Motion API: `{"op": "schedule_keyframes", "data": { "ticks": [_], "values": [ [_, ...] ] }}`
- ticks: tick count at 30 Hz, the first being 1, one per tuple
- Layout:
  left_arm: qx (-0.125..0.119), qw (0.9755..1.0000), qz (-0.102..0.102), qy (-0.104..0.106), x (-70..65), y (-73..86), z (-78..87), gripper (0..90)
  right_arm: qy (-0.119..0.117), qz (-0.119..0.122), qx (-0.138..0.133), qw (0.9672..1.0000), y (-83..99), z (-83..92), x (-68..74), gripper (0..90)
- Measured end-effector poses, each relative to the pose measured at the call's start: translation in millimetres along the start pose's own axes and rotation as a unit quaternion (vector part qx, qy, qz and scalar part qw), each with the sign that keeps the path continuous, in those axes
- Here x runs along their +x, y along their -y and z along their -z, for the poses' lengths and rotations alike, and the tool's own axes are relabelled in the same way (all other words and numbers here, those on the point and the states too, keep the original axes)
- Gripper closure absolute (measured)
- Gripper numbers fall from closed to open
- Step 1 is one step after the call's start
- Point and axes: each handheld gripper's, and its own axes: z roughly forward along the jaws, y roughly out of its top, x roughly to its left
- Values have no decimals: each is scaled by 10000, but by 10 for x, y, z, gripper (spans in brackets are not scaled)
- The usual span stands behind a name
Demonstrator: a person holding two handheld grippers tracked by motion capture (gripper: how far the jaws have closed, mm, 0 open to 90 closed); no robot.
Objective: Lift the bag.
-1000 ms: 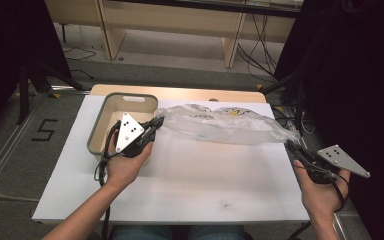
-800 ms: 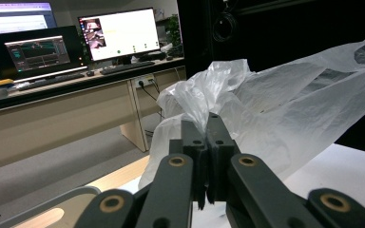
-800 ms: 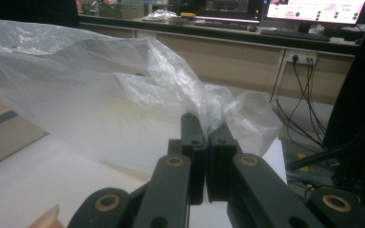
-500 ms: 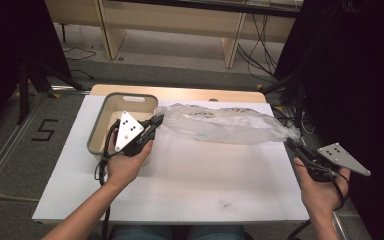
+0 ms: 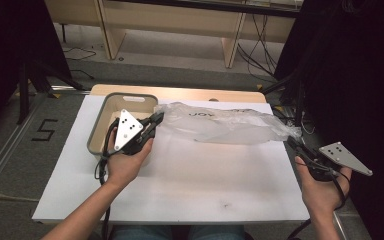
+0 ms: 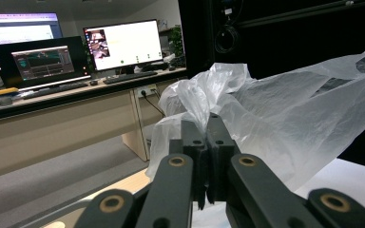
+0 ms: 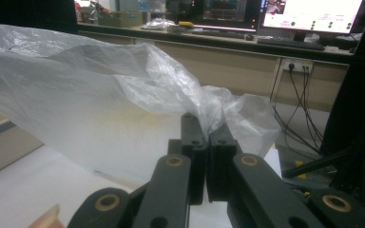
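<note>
- The white table [image 5: 190, 185] carries everything; a clear plastic bag [image 5: 220, 127] is stretched along its far edge, its long axis running from the far-left part of the table to the far-right corner.
- A grey bin [image 5: 100, 131] sits at the far-left corner, just beside the bag's left end.
- The left gripper [image 5: 156, 120] is at the bag's left end, over the bin's right wall; its jaws are pressed together on a bunched fold of film, seen in the left gripper view [image 6: 204, 137].
- The right gripper [image 5: 294, 144] is at the right edge of the table, clamped the same way on the bag's twisted right tip [image 7: 206, 126].
- So the bag spans straight between the two sets of fingers, each hand at one end and neither nearer the middle.
- Judged from this, any coming move turns on that left-to-right line: pulling apart tightens the film, and lifting together raises it level.
</note>
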Motion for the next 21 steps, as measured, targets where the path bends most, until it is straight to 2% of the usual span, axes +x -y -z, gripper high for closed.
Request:
{"op": "schedule_keyframes", "data": {
  "ticks": [21],
  "values": [
    [-163,9999,49,11,-9,-87,28,886,33,-26,-103,9999,-67,33,-21,886]
  ]
}}
